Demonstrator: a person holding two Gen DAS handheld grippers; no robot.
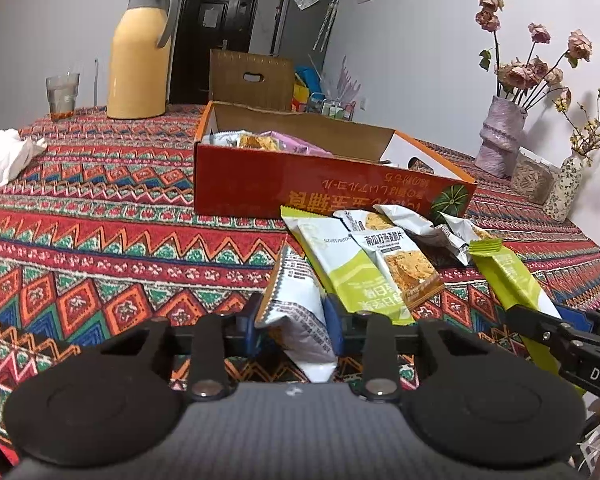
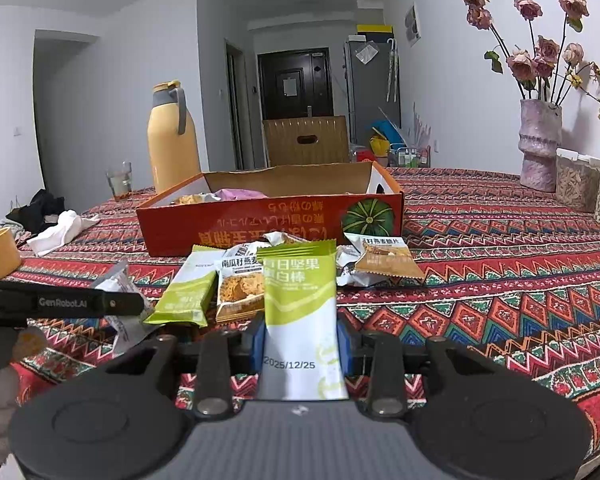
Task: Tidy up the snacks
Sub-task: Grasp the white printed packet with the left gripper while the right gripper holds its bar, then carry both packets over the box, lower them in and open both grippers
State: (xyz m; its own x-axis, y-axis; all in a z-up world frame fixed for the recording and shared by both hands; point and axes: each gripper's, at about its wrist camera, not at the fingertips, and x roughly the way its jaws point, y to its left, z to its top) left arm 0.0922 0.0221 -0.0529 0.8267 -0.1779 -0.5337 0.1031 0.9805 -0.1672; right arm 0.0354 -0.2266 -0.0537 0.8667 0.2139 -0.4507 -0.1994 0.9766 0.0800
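Snacks sit in both your claws right now. Your left gripper (image 1: 296, 320) is pinched tight on a grey and white packet (image 1: 296, 312), and the packet stands up between the blue pads with its long side pointing away from you. Your right gripper (image 2: 302, 340) is pinched on a green and white bar (image 2: 300, 312), which also points straight ahead, toward the box.

The orange box (image 1: 300, 184) lies across the middle of the table (image 1: 100, 220), right in front of both claws and a little higher up in view. Its long side runs from left to right, so your packets point at it end on. The box is open on top. Inside you can see a pink packet (image 1: 296, 144) and a few more snacks at the left end. The right end looks bare.

More loose snacks (image 2: 236, 284) lie in a heap on the patterned cloth, between your claws and the near wall of the box, some touching it. Both hands look about as near to the box as each other. You would have to lift over that near wall to drop a snack in.
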